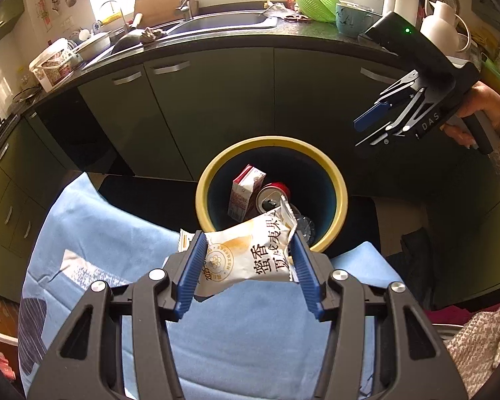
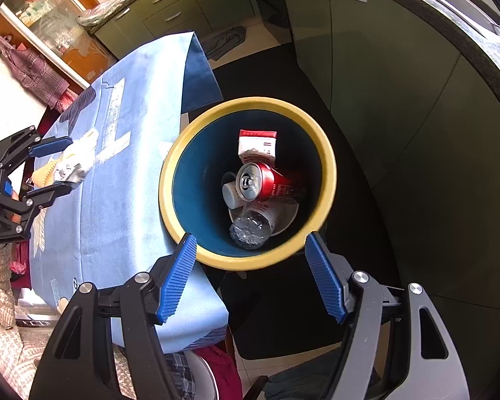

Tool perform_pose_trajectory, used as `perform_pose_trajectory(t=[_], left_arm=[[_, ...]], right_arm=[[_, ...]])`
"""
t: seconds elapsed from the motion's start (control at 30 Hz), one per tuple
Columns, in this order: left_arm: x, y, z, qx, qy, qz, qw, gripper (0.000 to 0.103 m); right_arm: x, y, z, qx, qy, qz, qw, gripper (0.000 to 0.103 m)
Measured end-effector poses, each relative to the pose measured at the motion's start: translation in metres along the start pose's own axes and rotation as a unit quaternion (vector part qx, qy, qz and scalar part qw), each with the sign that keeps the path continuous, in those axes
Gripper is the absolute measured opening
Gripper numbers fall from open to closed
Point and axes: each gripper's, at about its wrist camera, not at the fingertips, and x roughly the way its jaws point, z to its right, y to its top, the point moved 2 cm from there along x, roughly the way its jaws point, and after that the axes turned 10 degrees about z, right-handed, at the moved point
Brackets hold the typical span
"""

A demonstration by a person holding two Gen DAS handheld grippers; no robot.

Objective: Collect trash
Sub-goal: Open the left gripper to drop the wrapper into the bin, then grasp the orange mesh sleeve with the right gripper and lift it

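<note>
My left gripper (image 1: 248, 256) is shut on a white snack wrapper (image 1: 246, 256) with Chinese print, held above the blue tablecloth near the bin. It also shows in the right wrist view (image 2: 55, 161) with the wrapper (image 2: 73, 163). The yellow-rimmed bin (image 1: 336, 180) stands on the floor beside the table; it holds a red-and-white carton (image 1: 245, 193), a red can (image 1: 271, 195) and a crushed clear bottle (image 2: 250, 230). My right gripper (image 2: 250, 266) is open and empty, directly above the bin (image 2: 330, 166); it appears at the upper right of the left wrist view (image 1: 366, 133).
The table under the light blue cloth (image 2: 116, 200) stands left of the bin. Dark green kitchen cabinets (image 1: 216, 100) and a sink counter (image 1: 216, 23) with dishes lie behind. A dark mat (image 2: 283, 300) covers the floor under the bin.
</note>
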Motion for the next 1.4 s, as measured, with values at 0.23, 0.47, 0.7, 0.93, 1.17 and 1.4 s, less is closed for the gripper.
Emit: perform_pose_trajectory(t=[0.23, 0.47, 0.7, 0.93, 1.17, 1.4], left_arm=[[0.064, 0.035, 0.022, 0.013, -0.028, -0.026, 0.9992, 0.055], [0.076, 0.032, 0.023, -0.008, -0.025, -0.041, 0.9988, 0.068], [-0.024, 0.004, 0.010, -0.037, 0.012, 0.006, 0.9992, 0.073], [-0.134, -0.080, -0.018, -0.091, 0.079, 0.014, 0.9926, 0.078], [-0.209, -0.181, -0.043, -0.169, 0.175, -0.010, 0.9700, 0.086], [-0.252, -0.238, -0.058, -0.217, 0.216, -0.010, 0.9518, 0.088]], right_arm=[[-0.025, -0.014, 0.022, 0.024, -0.015, 0.011, 1.000, 0.068], [-0.036, -0.018, 0.017, 0.025, -0.018, 0.015, 0.999, 0.068], [-0.020, -0.002, -0.032, -0.029, 0.001, 0.003, 1.000, 0.068], [0.023, 0.029, -0.123, -0.121, 0.027, -0.024, 0.992, 0.068], [0.100, 0.058, -0.255, -0.243, 0.082, -0.059, 0.965, 0.068], [0.159, 0.086, -0.385, -0.348, 0.114, -0.063, 0.928, 0.067]])
